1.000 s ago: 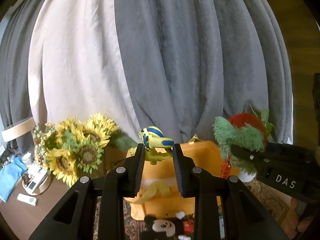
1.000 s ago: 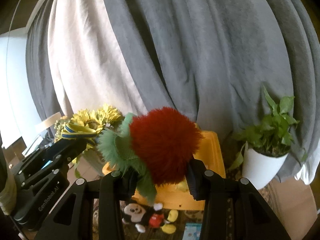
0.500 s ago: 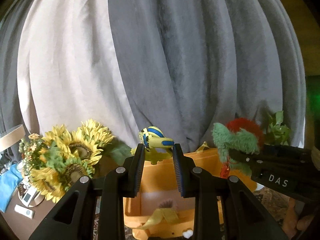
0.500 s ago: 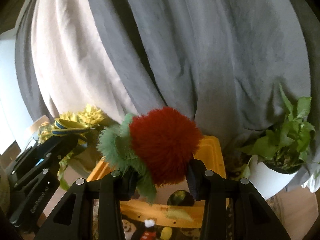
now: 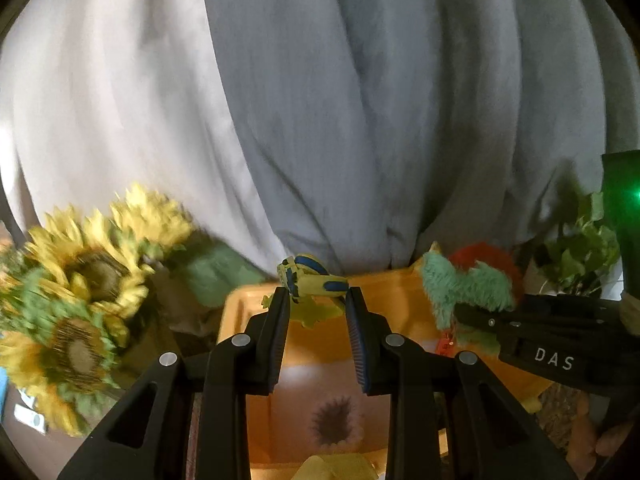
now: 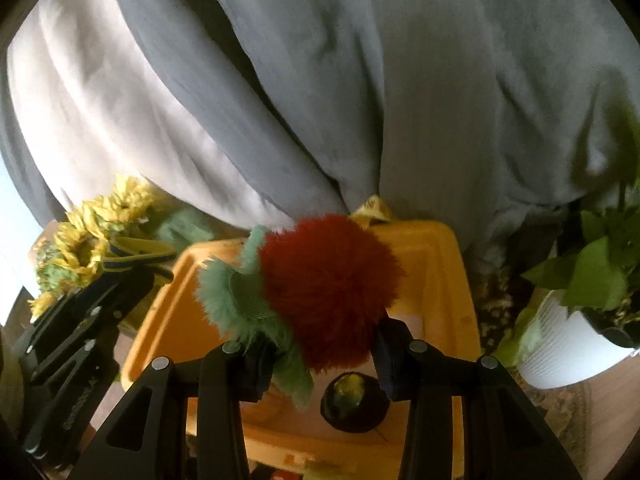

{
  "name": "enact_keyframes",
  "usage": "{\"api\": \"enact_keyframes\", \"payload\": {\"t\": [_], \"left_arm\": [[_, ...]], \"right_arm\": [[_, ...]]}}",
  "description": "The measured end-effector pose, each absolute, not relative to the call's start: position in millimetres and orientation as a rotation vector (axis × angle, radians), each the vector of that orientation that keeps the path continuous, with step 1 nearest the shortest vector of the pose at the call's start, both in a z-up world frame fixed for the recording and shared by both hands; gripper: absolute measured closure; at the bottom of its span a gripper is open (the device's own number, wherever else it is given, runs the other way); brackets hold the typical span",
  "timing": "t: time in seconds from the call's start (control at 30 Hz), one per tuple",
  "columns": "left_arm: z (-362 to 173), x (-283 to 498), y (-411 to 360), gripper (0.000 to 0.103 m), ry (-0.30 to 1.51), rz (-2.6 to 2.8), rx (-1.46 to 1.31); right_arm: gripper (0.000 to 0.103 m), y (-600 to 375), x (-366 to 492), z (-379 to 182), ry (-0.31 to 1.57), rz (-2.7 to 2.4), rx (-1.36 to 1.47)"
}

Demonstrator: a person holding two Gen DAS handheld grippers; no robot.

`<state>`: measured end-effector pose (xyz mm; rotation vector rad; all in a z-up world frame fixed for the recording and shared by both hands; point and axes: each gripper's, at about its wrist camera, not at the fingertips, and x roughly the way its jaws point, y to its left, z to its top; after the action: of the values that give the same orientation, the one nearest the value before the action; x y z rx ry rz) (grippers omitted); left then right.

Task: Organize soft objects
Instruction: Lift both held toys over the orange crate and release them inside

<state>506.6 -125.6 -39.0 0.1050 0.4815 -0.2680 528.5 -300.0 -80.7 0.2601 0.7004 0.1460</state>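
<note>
While the left gripper (image 5: 316, 304) pinches a yellow-and-blue toy (image 5: 310, 278) and the right gripper (image 6: 324, 344) clamps a red-and-green plush (image 6: 316, 288) above the orange bin (image 6: 448, 276), carrying looks finished, so next both should lower and release.

You've got grey curtains (image 5: 360, 120) filling the back, blurry sunflowers (image 5: 92, 280) off to the left, and a plant (image 6: 592, 276) in a white pot (image 6: 568, 348) on the right.

White letters "DAS" stand on the right gripper (image 5: 448, 320) body — no other lettering is legible.
</note>
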Motion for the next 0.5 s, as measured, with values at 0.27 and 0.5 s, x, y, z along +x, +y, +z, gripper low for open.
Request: {"api": "enact_keyframes", "payload": {"t": [0.27,0.5], "left_arm": [[-71.5,551.5,-135.7,0.074,0.677,-0.289,0.085],[-91.1,575.2,-141.2,0.066,0.765,-0.294,0.116]], "right_arm": [[0.06,-302.0,564.5,-109.5,0.841,0.156,0.269],[0.054,-302.0,583.5,-125.8,0.943,0.156,0.288]]}}
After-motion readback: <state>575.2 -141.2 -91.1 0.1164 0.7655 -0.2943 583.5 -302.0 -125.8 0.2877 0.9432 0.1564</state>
